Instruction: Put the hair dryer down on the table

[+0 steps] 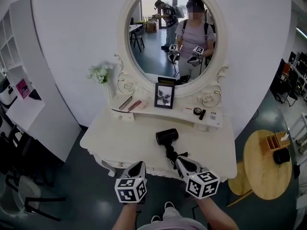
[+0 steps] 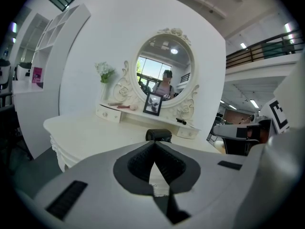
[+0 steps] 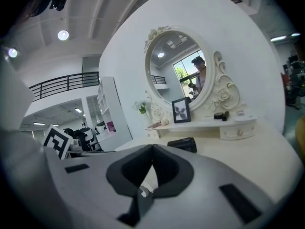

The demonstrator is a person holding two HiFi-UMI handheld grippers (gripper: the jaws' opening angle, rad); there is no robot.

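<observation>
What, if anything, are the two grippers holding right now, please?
Nothing: the left gripper and right gripper are both shut and empty; the hair dryer lies on the table.

The white table (image 1: 120, 138) in front of me carries the hair dryer (image 1: 167, 136). It lies on its side near the middle of the top, and its cord (image 1: 171, 153) is bunched just beside it, toward my edge.

A raised shelf (image 1: 184, 115) with small drawers runs along the back. Flowers (image 1: 100, 74) stand at its left end. Next come a dark stick (image 1: 125, 102) and a pink brush (image 1: 135, 105), lying side by side. A frame (image 1: 164, 95) stands upright in the middle. To the right lie a round compact (image 1: 197, 111) and a black tube (image 1: 202, 114), just beside each other. The oval mirror (image 1: 158, 37) rises behind the shelf.
</observation>
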